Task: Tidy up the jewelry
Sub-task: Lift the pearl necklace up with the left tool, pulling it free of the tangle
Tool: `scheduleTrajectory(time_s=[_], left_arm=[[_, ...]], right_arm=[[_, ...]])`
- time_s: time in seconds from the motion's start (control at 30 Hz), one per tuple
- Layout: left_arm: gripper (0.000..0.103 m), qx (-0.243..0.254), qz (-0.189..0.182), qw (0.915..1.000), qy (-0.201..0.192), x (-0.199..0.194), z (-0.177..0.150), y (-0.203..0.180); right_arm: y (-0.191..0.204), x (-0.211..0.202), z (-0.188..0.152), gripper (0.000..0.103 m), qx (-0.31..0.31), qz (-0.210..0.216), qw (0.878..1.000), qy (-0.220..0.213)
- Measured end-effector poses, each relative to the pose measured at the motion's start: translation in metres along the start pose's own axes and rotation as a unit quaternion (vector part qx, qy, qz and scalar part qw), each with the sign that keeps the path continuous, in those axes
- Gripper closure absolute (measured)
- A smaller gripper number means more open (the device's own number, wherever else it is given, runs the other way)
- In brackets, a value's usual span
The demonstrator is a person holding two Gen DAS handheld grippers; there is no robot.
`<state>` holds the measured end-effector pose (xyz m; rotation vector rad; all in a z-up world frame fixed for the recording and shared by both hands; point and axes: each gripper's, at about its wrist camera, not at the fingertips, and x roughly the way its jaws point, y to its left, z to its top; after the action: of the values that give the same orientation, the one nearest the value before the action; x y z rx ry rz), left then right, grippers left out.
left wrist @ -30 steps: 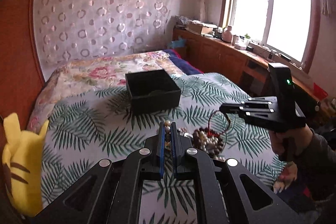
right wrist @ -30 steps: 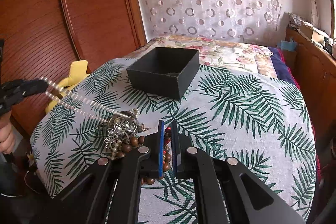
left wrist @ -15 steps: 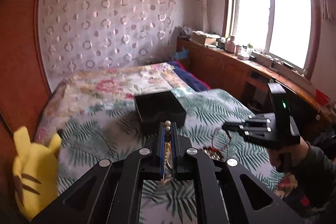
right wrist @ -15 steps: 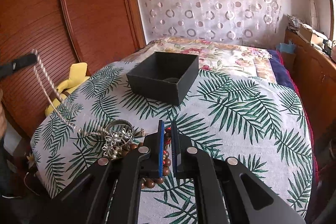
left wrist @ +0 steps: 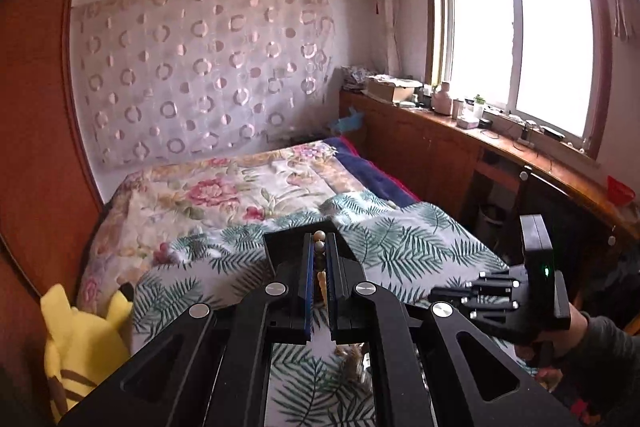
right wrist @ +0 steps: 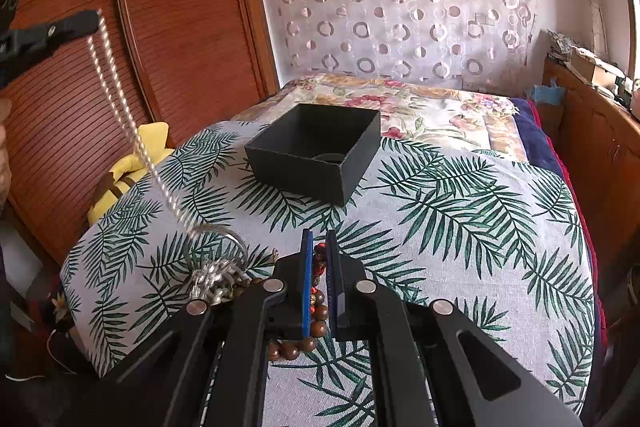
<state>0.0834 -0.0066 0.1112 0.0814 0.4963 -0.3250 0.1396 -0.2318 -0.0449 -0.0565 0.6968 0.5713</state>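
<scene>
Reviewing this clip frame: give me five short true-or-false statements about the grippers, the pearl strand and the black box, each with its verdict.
1. The left gripper is shut on the pearl necklace. True.
2. The pearl necklace hangs wholly free of the jewelry pile. False: its lower end still reaches down into the tangle on the palm-leaf cloth.
3. The black box has a lid on it. False: it is open on top.
4. The right gripper is shut on the red bead string, over the brown wooden beads. True.
5. The yellow plush toy sits inside the black box. False: it sits beside the bed, by the wooden wall.
</scene>
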Motion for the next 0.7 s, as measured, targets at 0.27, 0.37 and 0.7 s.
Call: scheduleTrajectory(time_s=[0.27, 0.37, 0.7], left_arm=[[0.099, 0.035, -0.01, 0.9993, 0.006, 0.014, 0.009, -0.026], [0.099, 0.034, -0.009, 0.9993, 0.012, 0.017, -0.001, -0.025], [0.099, 0.01, -0.006, 0.9994, 0.034, 0.015, -0.046, -0.009]], right_arm=[[0.005, 0.011, -0.007, 0.096, -0.003, 0.007, 1.0, 0.017], [0.011, 0.02, -0.014, 0.096, -0.009, 0.012, 0.999, 0.029], [0.017, 0.026, -0.016, 0.096, -0.012, 0.014, 0.999, 0.036]])
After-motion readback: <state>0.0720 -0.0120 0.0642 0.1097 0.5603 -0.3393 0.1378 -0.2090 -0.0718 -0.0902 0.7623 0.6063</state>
